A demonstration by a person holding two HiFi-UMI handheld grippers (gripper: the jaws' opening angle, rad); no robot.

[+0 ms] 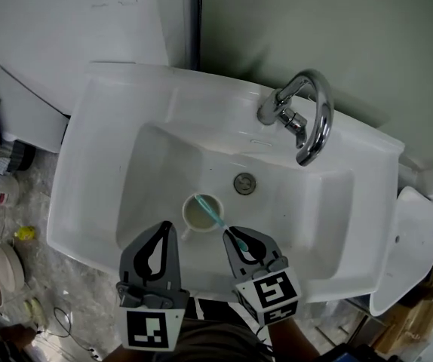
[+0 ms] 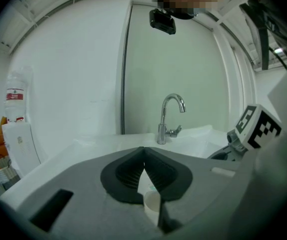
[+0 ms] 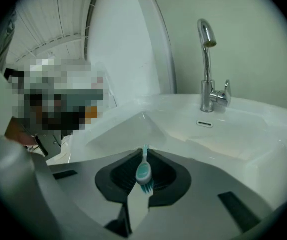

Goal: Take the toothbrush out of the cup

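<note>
Black-and-white marker cubes [image 1: 152, 329] fill the bottom edge of our head view, one on each gripper, their square patterns the only print we can make out. Ahead of them a white sink [image 1: 88, 202] spreads across the frame. Its near rim runs close beneath both tools, and its basin floor lies bare around the cup [image 1: 193, 219], which stands low of centre, just below the drain [image 1: 244, 182]. A chrome faucet [image 1: 311, 119] arches over the basin's upper right, well apart from the cup, and a wall closes the top of the frame. At the far left of the left gripper view, a bottle [image 2: 16, 96] carries a red label too small to read. Our right gripper [image 1: 230, 234] is clamped on the neck of the teal toothbrush [image 1: 215, 216], bristled head behind the pads and handle slanting up-left to the cup's mouth. Our left gripper [image 1: 169, 225], just left of the cup, has its jaws together at the tips with nothing pinched. We cannot tell whether it touches the cup.
</note>
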